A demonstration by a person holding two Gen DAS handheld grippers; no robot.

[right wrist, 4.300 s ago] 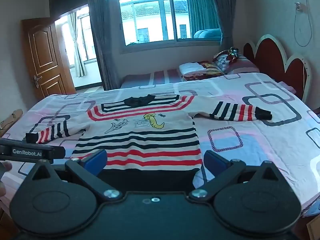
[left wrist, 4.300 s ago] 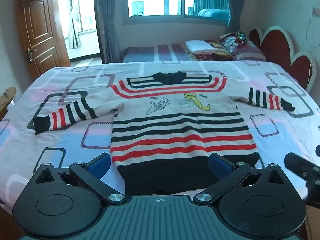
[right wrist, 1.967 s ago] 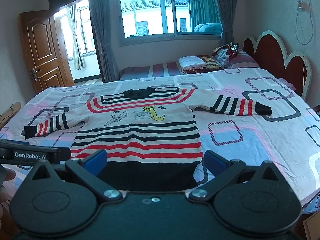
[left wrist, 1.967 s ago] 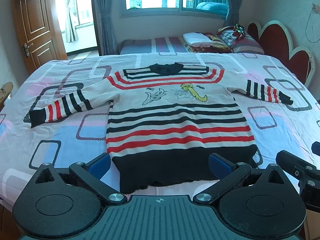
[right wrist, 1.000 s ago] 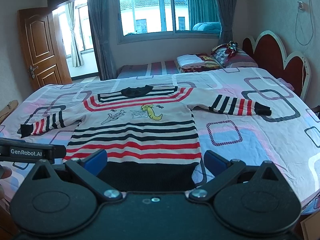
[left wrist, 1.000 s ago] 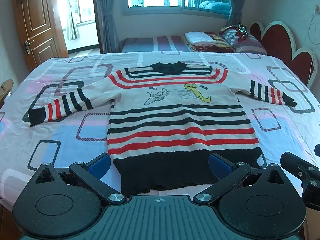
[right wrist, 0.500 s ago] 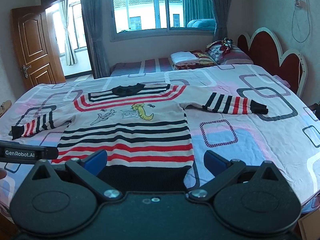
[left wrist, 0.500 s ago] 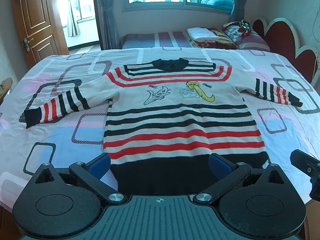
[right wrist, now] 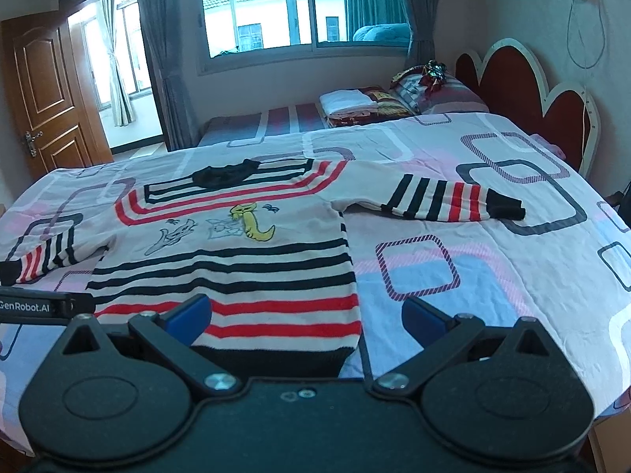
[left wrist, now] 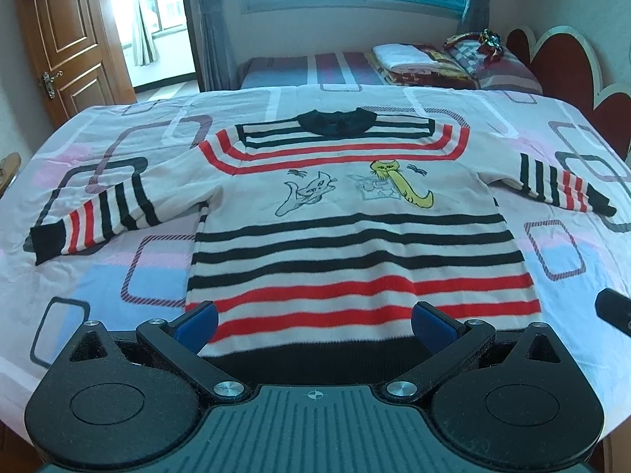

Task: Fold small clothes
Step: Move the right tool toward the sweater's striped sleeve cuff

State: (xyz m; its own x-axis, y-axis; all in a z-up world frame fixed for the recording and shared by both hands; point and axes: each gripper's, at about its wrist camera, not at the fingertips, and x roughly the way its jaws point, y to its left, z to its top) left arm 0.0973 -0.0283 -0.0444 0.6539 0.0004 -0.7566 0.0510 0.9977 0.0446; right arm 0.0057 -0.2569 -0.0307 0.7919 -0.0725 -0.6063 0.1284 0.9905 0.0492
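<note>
One striped sweater (left wrist: 355,236) lying on one bed (left wrist: 98,276); two sleeves spreading out; two cat figures showing; two grippers, left gripper (left wrist: 313,321), right gripper (right wrist: 305,315), gaping; one door (right wrist: 39,98) standing.

You're getting bright daylight from the window (right wrist: 299,12); it glares white, shadows stay soft, edges bend, and focus stays sharp.

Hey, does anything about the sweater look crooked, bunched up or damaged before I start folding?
Nothing stands out. The sweater lies flat, face up on the bed, both sleeves spread out to the sides, collar at the far end. No tears or stains are visible.
</note>
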